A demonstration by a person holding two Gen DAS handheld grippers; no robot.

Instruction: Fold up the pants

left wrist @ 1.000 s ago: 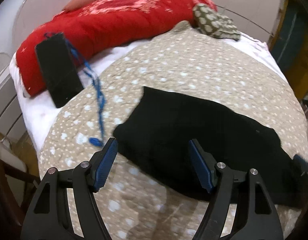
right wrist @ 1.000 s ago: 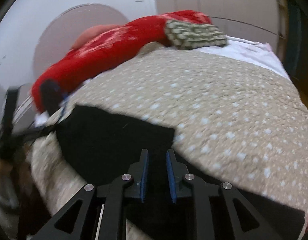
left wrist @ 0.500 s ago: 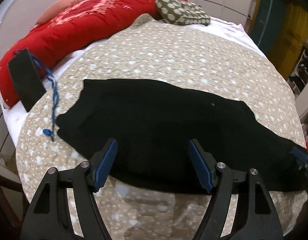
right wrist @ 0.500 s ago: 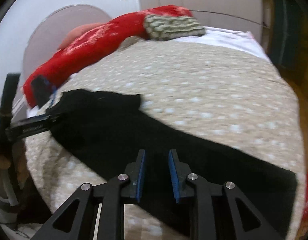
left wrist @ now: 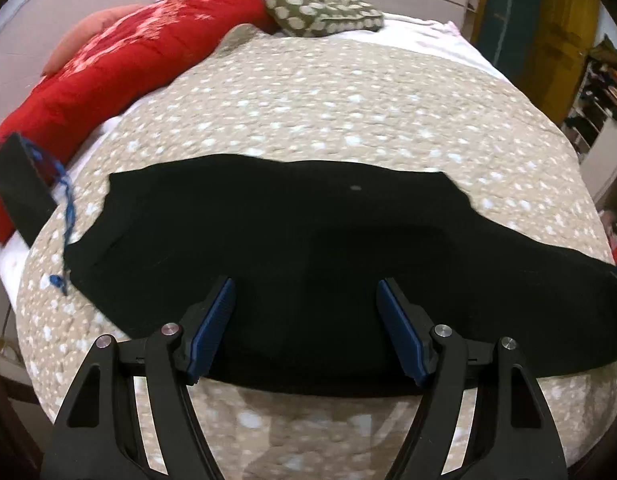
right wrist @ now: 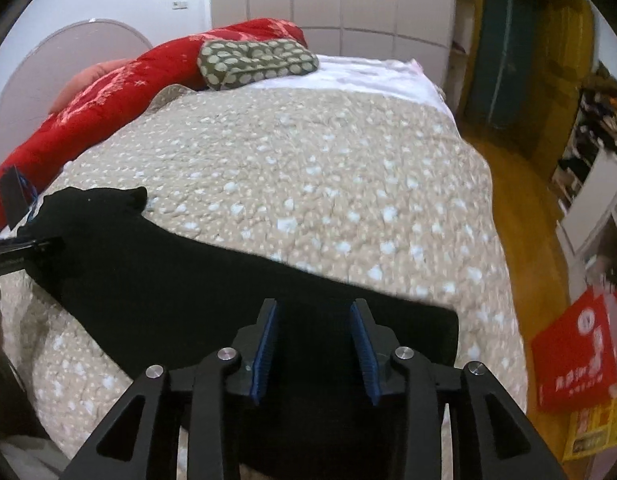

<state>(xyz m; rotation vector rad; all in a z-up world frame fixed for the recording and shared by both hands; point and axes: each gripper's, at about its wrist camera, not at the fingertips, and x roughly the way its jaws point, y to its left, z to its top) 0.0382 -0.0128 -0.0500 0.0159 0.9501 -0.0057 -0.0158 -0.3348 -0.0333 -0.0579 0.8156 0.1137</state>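
R gripper [right wrist: 313, 312] opening, pants [left wrist: 308, 264] flat, far quilt [left wrist: 348, 112] bare

Black soft-fabric pants [left wrist: 308, 248], laid flat in a long band across the beige white-speckled quilt [left wrist: 348, 100], close along its near edge, one end by the quilt's left edge, the other squared off near its right edge

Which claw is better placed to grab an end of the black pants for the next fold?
Probably right: the right claw, opening with nothing pinched, hangs near the pants' squared end. The left claw hangs open over their middle.
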